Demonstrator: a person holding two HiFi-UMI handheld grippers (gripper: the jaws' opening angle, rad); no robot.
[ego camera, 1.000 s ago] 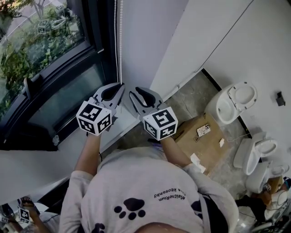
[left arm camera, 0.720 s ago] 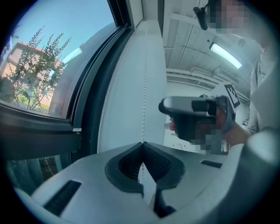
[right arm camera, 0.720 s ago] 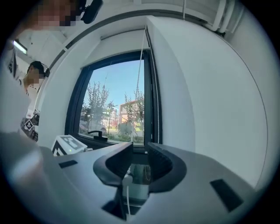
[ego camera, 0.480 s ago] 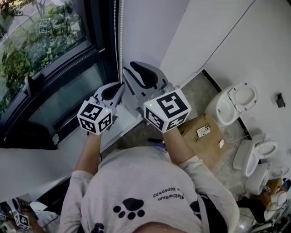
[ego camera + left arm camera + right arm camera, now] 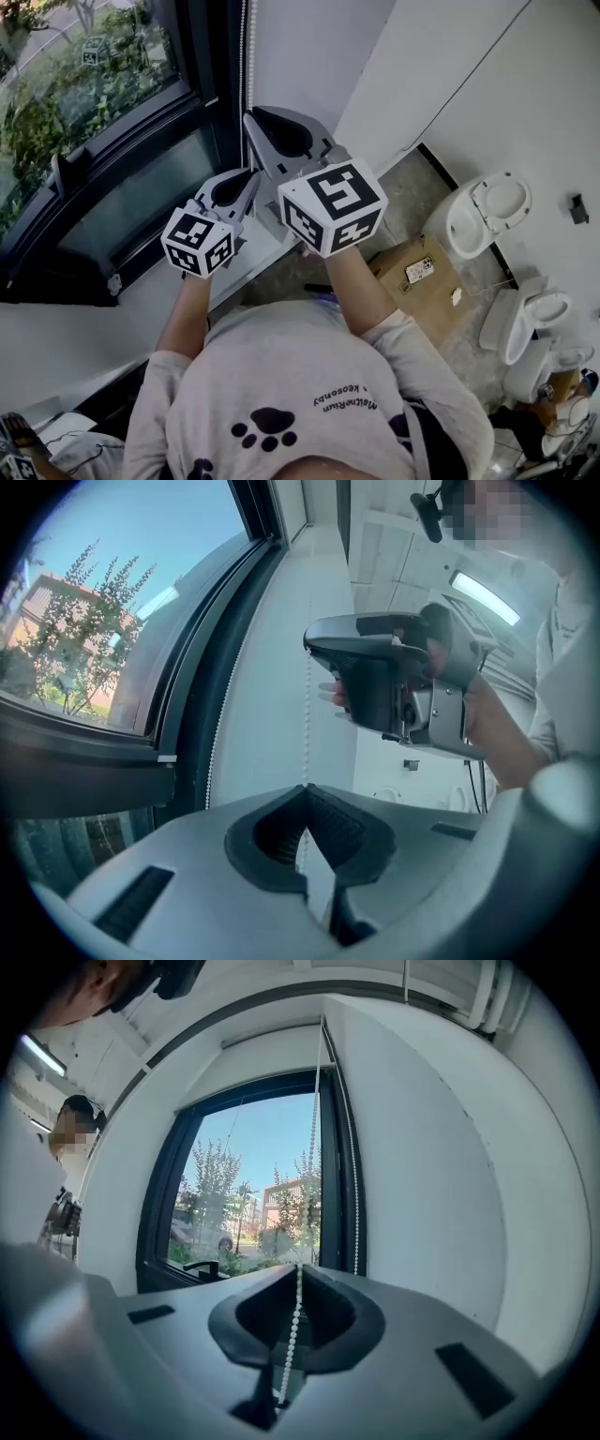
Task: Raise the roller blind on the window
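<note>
Having just closed, right tool (image 5: pixel 300 1266) pinches bead chain (image 5: pixel 312 1129) above left tool (image 5: pixel 305 788).

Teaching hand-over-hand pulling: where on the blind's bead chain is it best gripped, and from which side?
Pinch the straight hanging strand of the bead chain above the left tongs, coming level from the room side, one jaw each side. It is thin and hangs clear of the wall, so the tips suit it. The right tongs have just been closing there, chain between them.

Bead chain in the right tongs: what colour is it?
The bead chain is white, small round beads; it shows best in the right gripper view.
</note>
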